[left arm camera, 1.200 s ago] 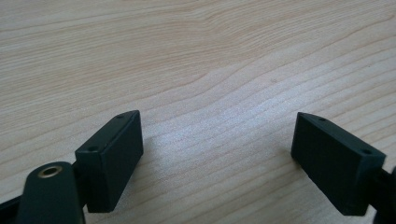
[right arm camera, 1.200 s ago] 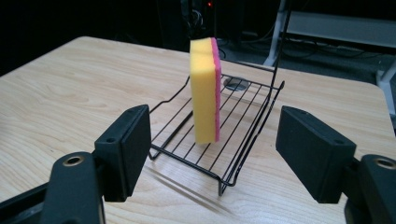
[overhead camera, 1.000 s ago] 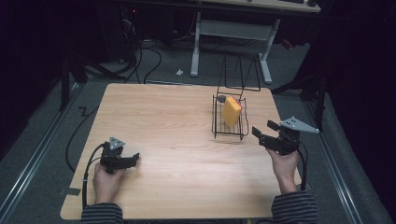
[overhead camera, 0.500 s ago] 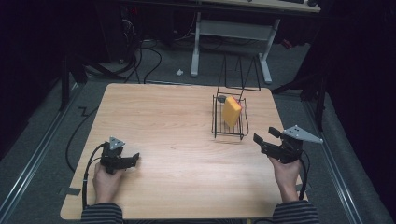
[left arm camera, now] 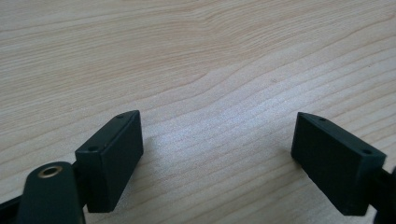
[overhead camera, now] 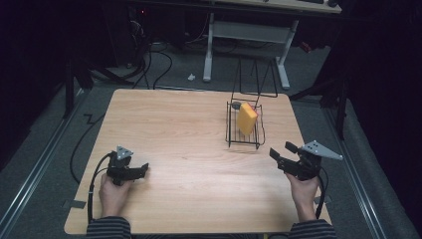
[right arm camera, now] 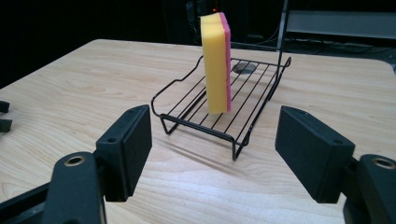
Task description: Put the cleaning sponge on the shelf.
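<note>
A yellow sponge (overhead camera: 246, 118) with a pink backing stands on edge in a black wire rack (overhead camera: 230, 130) at the table's right middle. In the right gripper view the sponge (right arm camera: 215, 60) rises from the rack (right arm camera: 201, 122) straight ahead, a short way beyond the jaws. My right gripper (overhead camera: 281, 149) (right arm camera: 215, 116) hovers near the table's right edge, in front of the rack, open and empty. My left gripper (overhead camera: 143, 170) rests low at the table's front left, far from the rack. Its jaws (left arm camera: 217, 123) stand wide apart over bare wood, holding nothing.
A small grey round object (overhead camera: 236, 105) lies at the rack's far end. The wooden table (overhead camera: 174, 119) stretches between the two hands. Beyond its far edge are a white desk frame (overhead camera: 249, 35) and floor cables (overhead camera: 159, 64).
My right gripper has drawn back toward the person and sunk lower, still open. The left gripper, sponge and rack have not moved.
</note>
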Tool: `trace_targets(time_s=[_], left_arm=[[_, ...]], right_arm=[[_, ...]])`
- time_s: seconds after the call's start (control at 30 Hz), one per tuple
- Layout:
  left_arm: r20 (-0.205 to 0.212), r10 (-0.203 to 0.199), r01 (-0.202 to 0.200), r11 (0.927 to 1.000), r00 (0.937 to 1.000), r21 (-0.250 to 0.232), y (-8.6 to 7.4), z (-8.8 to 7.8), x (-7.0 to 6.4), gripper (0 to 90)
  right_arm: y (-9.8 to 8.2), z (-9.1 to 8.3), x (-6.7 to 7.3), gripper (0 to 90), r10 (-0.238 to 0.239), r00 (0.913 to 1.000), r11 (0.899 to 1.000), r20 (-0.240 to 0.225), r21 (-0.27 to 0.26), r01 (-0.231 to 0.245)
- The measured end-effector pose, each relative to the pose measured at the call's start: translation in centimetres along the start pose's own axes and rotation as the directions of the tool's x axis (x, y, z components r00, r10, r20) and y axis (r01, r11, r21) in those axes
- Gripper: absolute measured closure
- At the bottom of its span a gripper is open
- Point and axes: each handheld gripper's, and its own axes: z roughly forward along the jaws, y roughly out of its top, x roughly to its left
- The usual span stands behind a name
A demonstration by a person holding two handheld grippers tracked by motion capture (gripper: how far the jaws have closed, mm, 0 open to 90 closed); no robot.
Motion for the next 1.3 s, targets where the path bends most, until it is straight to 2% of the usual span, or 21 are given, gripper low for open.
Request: trace_targets(time_s=[0.43,1.0,1.3], left_arm=[[0.000,0.000,0.000,1.0000,1.0000,0.000,0.0,0.0,0.0,17.3],[-0.002,0.000,0.000,1.0000,1.0000,-0.003,0.0,0.0,0.0,17.2],[-0.001,0.000,0.000,1.0000,1.0000,0.000,0.0,0.0,0.0,17.2]], right_arm=[[-1.3,0.4,-0.1,27.9,0.009,0.9999,1.000,0.007,0.013,-0.009],[-2.9,2.3,0.4,28.8,0.024,0.9995,0.997,-0.017,0.070,-0.023],[-3.3,3.2,1.0,29.0,-0.005,0.9998,0.995,-0.020,0.096,0.007]])
